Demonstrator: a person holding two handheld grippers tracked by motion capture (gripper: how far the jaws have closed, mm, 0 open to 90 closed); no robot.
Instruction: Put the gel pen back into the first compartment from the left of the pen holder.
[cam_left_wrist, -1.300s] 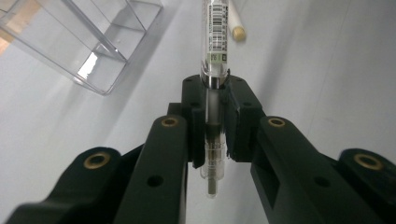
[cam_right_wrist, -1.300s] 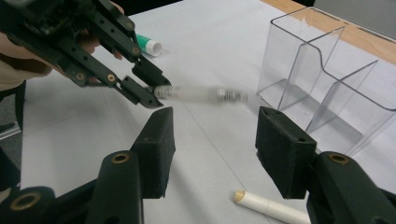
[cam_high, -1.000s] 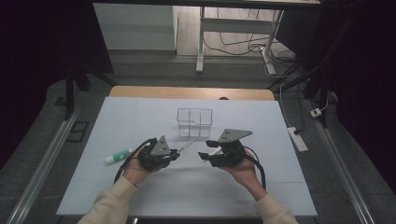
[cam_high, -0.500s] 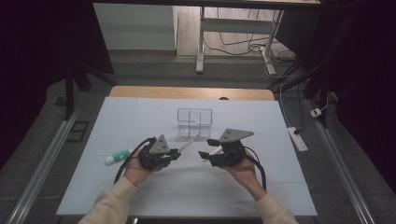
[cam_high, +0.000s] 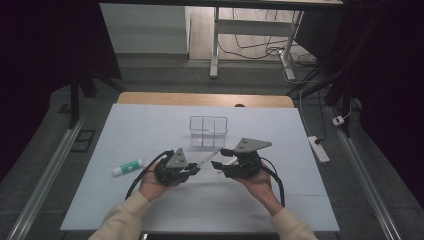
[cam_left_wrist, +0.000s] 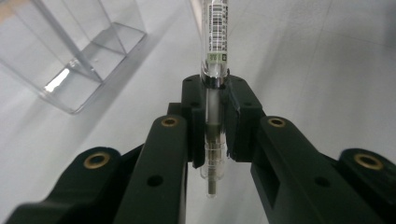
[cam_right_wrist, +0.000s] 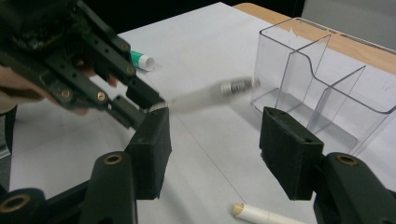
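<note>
Lying across the middle of the white-covered table (cam_high: 280, 200), two pairs of tongs are held in a person's hands near the front edge. The left tongs (cam_left_wrist: 215, 93) are clamped on a slim clear pen (cam_left_wrist: 215, 42), whose barrel bears a barcode label and runs forward out of the jaws, while its narrow end pokes back between the jaw arms. From the high view the pen (cam_high: 206, 159) is seen slanting up and away from the left tongs (cam_high: 192, 170) toward the right tongs (cam_high: 220, 160).

The right tongs (cam_right_wrist: 215, 154) are spread wide, with nothing held between the jaws. In the right gripper view the pen (cam_right_wrist: 210, 97) is blurred, so its exact tip cannot be made out; it appears to be raised above the table, just short of a clear plastic divided holder (cam_right_wrist: 327, 84). That holder (cam_high: 208, 131) stands upright behind both tongs, toward the far side of the table.

A white stick-like object (cam_right_wrist: 261, 215) is seen lying on the table beneath the right tongs. A white tube with a green end (cam_high: 127, 167) lies to the left of the left hand (cam_high: 152, 185), apart from it.
</note>
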